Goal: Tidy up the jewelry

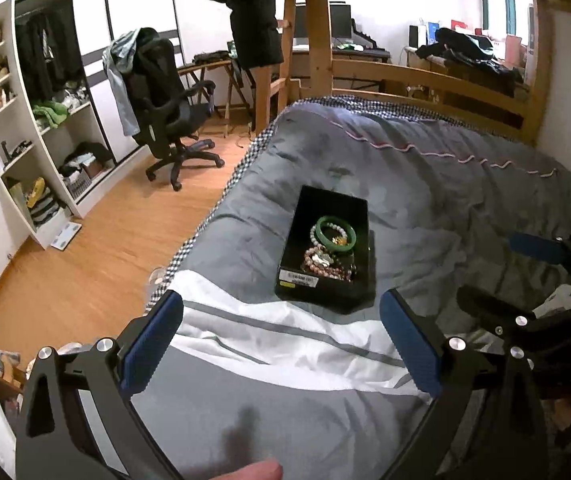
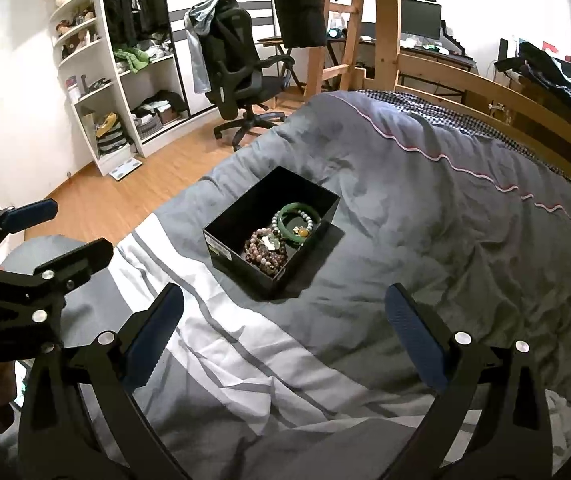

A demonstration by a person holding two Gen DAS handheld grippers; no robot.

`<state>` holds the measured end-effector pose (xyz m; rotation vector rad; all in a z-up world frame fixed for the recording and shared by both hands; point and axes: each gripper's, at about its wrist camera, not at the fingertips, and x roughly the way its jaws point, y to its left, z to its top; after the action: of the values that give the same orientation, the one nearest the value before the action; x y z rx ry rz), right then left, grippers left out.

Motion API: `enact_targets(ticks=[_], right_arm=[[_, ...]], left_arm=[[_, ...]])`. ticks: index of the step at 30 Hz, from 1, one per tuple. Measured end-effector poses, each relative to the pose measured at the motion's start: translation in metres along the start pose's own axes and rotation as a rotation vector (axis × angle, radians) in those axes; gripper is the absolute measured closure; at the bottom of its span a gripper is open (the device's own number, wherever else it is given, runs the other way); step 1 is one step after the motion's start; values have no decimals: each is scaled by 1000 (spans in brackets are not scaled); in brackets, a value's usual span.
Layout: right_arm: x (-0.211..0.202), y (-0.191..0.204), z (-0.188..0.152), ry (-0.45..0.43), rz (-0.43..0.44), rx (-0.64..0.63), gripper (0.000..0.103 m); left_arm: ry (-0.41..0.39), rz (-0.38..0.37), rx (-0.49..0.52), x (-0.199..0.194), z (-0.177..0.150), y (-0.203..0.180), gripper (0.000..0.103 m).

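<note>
A black open box point(image 1: 305, 220) sits on the grey duvet and also shows in the right wrist view point(image 2: 245, 208). Inside lie a green bangle point(image 1: 335, 231), a pale bead bracelet and pink-brown bead bracelets point(image 1: 327, 264); in the right wrist view the bangle point(image 2: 299, 218) and the bead bracelets point(image 2: 265, 250) lie the same way. My left gripper point(image 1: 281, 336) is open and empty, held short of the box. My right gripper point(image 2: 285, 330) is open and empty, also short of the box. Each gripper shows at the edge of the other's view.
The bed point(image 1: 445, 184) has a wooden frame point(image 1: 425, 76) at its far end. A black office chair point(image 1: 165, 96) stands on the wood floor to the left, before an open wardrobe with shelves point(image 1: 57, 120). A desk with a monitor point(image 2: 421, 20) is behind.
</note>
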<state>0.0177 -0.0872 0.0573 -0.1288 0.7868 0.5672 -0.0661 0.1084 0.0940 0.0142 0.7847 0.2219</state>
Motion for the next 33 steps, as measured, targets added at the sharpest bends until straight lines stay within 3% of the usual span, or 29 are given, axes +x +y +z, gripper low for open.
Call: enact_targets(ticks=[11,16,21,33], right_arm=[[-2,-6,-3,-8,-2,24,4],[-7,-10,-5,-35,51,29,4],[-7,-6,-3,-34,48,25,4],[-8,-4,-3,-38,57,14,4]], left_arm=[[-10,71,22,-4,-5,-1,6],[-4,-4,66,-4,1,10,6],[6,-67,77,-5,9,27,6],[24,-13,75,-3,12,44,6]])
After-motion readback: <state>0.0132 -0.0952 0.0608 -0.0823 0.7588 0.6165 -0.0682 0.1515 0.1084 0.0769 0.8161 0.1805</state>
